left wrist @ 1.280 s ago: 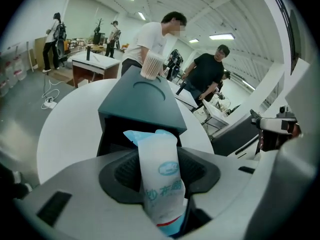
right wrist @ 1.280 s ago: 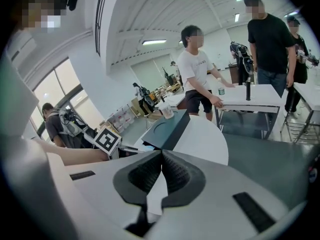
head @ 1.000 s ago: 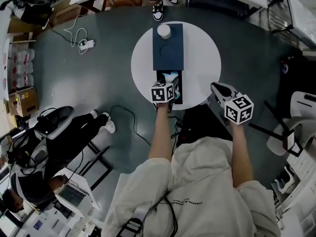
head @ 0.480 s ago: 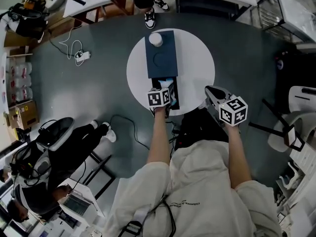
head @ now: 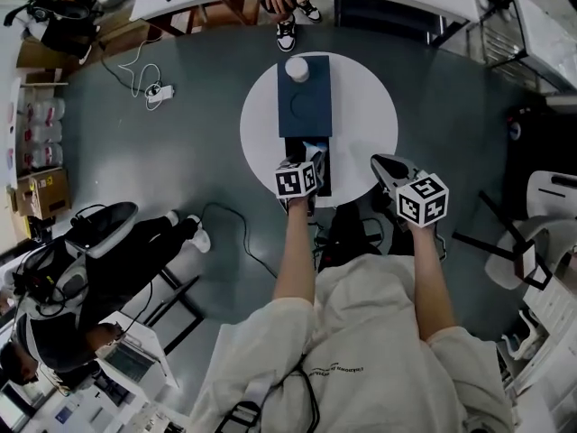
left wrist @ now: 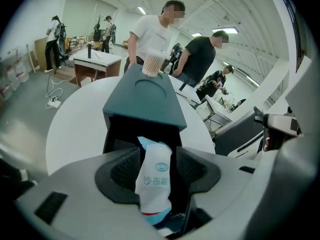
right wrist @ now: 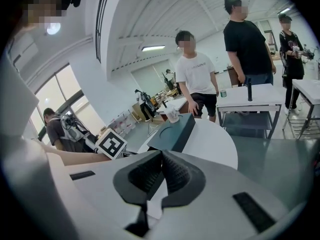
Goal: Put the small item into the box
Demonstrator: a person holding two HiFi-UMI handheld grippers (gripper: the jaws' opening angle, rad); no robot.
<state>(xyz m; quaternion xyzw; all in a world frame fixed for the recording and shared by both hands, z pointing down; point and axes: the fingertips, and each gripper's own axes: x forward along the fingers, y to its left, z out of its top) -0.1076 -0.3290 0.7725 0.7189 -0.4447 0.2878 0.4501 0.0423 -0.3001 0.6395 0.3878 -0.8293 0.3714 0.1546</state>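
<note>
A dark blue box (head: 305, 97) lies on the round white table (head: 365, 115), its near end open and black inside. My left gripper (head: 311, 159) hangs over that open end. In the left gripper view a small white packet with blue print (left wrist: 154, 176) stands upright between the jaws of the left gripper (left wrist: 156, 169), just above the box (left wrist: 145, 96) opening. The jaws are opening, and a thin gap shows beside the packet. My right gripper (head: 379, 162) hovers at the table's near right edge, shut and empty (right wrist: 161, 156).
A pale cup (head: 297, 69) stands on the far end of the box lid. People stand beyond the table, and one (left wrist: 152, 31) is close behind the cup. Chairs, cables and desks ring the table on the grey floor.
The left gripper stays over the box's open end with the packet between its jaws. The right gripper holds near the table's edge. Only the head view has shifted a little.
</note>
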